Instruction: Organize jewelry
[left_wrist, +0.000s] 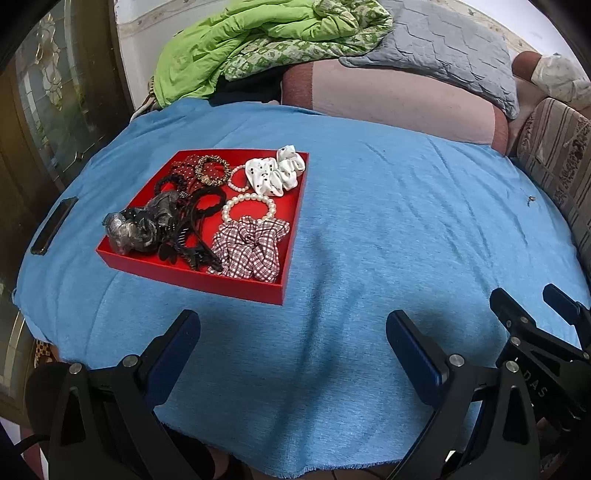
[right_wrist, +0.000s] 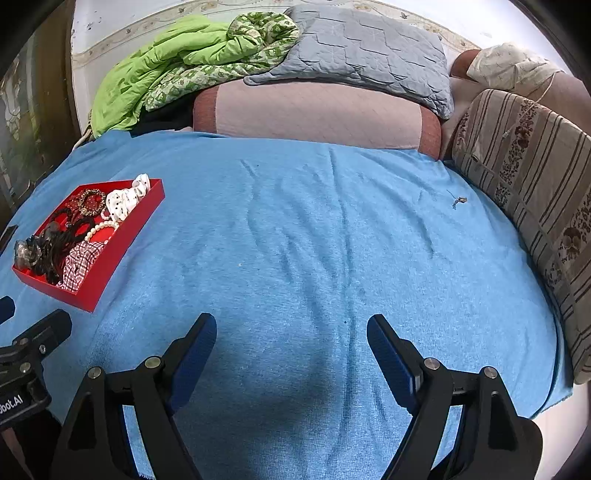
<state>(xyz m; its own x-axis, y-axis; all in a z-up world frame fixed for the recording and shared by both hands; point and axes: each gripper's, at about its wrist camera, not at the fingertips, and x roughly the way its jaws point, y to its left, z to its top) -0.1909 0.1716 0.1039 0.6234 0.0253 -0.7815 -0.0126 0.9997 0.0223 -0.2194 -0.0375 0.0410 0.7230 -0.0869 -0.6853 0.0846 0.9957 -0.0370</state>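
Note:
A red tray (left_wrist: 236, 286) sits on the blue cloth, left of centre; in the right wrist view (right_wrist: 122, 242) it is at the far left. It holds a checked scrunchie (left_wrist: 251, 249), a white dotted scrunchie (left_wrist: 275, 173), a pearl bracelet (left_wrist: 249, 208), black hair clips (left_wrist: 192, 236) and a grey-black scrunchie (left_wrist: 136, 229). My left gripper (left_wrist: 291, 325) is open and empty, hovering near the tray's front right corner. My right gripper (right_wrist: 291, 326) is open and empty over bare cloth. A small dark item (right_wrist: 460, 201) lies far right on the cloth.
A dark phone (left_wrist: 53, 225) lies at the cloth's left edge. Behind the blue cloth (right_wrist: 295, 229) are a pink cushion (right_wrist: 317, 110), a green blanket (right_wrist: 177, 66) and a grey pillow (right_wrist: 365, 48). A striped cushion (right_wrist: 535, 206) borders the right side.

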